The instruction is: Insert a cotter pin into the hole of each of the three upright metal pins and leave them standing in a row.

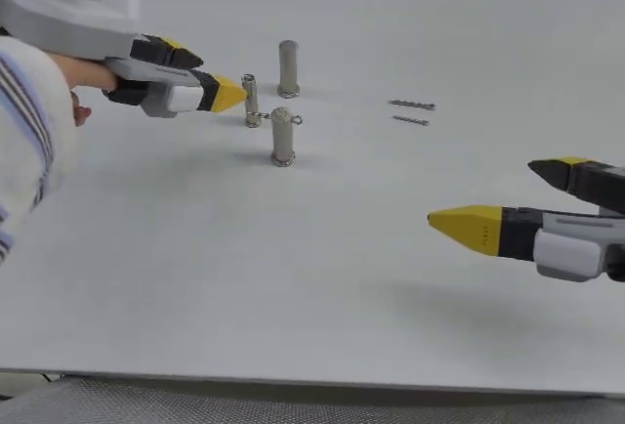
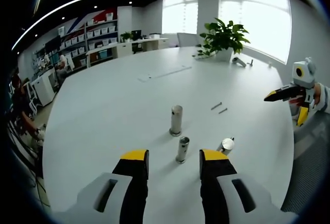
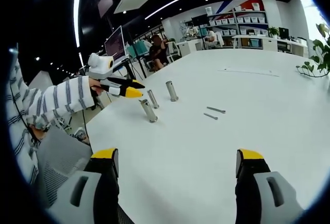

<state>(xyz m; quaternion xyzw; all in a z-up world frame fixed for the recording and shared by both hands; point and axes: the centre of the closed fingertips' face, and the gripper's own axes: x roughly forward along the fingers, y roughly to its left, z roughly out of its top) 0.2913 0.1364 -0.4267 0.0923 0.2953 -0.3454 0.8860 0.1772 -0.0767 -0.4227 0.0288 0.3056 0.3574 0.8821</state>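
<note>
Pins (image 1: 282, 136) upright on table (image 1: 293, 277) — left hand-held gripper (image 1: 220, 75) beside, jaws apart

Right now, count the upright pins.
3. Far pin at the back; near pin in front of it; left pin beside them, by the left gripper. None looks hidden.

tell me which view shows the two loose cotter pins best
The head view: the loose cotter pins lie side by side on the table, clear of the upright pins, each outline distinct. The left gripper view and right gripper view both show them as small thin slivers, too small for detail.
</note>
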